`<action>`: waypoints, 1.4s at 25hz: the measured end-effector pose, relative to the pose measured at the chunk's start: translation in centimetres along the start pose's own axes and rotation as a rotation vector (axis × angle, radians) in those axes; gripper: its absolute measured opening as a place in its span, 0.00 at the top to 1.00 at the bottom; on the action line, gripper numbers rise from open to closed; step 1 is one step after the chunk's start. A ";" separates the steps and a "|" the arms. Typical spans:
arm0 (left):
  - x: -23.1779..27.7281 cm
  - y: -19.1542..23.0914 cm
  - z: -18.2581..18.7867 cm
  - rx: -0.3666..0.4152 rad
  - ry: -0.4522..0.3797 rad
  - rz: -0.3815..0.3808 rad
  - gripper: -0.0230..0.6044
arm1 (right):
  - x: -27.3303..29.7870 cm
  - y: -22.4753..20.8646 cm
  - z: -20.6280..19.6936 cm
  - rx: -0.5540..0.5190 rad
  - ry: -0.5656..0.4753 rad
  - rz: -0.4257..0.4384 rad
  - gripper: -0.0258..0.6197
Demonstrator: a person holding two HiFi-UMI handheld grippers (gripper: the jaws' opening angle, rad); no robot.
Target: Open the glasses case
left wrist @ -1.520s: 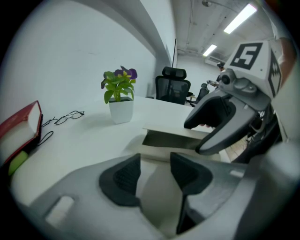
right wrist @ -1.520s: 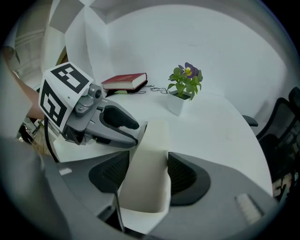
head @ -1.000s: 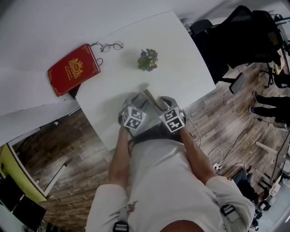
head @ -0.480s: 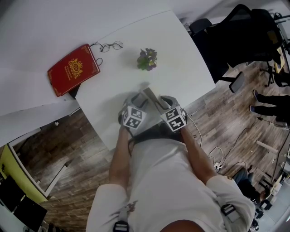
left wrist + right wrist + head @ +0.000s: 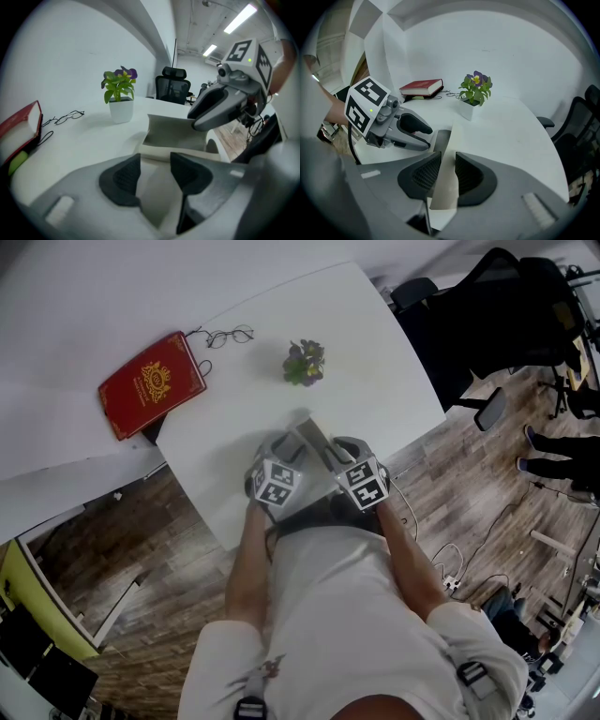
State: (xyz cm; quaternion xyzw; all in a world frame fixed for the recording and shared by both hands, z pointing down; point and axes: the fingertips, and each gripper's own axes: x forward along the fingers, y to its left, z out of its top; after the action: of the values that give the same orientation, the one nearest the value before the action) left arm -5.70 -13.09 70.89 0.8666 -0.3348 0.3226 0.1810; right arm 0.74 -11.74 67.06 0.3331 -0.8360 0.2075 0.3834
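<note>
- Count on the desk (image 5: 375, 371): one case (image 5: 312, 439), one plant (image 5: 305, 362), one book (image 5: 152, 382), one pair of glasses (image 5: 230, 335), and two tools.
- Case sits at the desk's near edge, with bare desk between it and the plant and toward the right edge.
- Case is pale grey, its lid (image 5: 449, 140) raised.
- Left tool (image 5: 154, 174) grips the case's base. Right tool (image 5: 447, 165), its jaws just closing, pinches the lid.
</note>
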 end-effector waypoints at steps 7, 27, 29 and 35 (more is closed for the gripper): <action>0.1 -0.1 -0.2 -0.005 0.001 -0.004 0.64 | -0.1 -0.5 0.0 0.006 -0.002 -0.004 0.83; 0.2 0.0 -0.1 -0.007 -0.005 0.005 0.64 | -0.2 -2.1 -0.3 0.027 0.000 -0.029 0.89; 0.1 0.1 -0.2 -0.007 -0.004 0.007 0.64 | -0.2 -2.2 -0.3 0.029 0.000 -0.030 0.89; 0.2 0.1 -0.4 -0.006 0.006 0.002 0.64 | 0.0 -2.6 -0.4 0.037 0.003 -0.035 0.90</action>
State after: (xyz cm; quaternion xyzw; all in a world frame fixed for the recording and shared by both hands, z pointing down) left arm -5.82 -13.02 71.26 0.8649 -0.3359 0.3243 0.1843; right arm 2.82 -13.26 67.54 0.3544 -0.8256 0.2169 0.3819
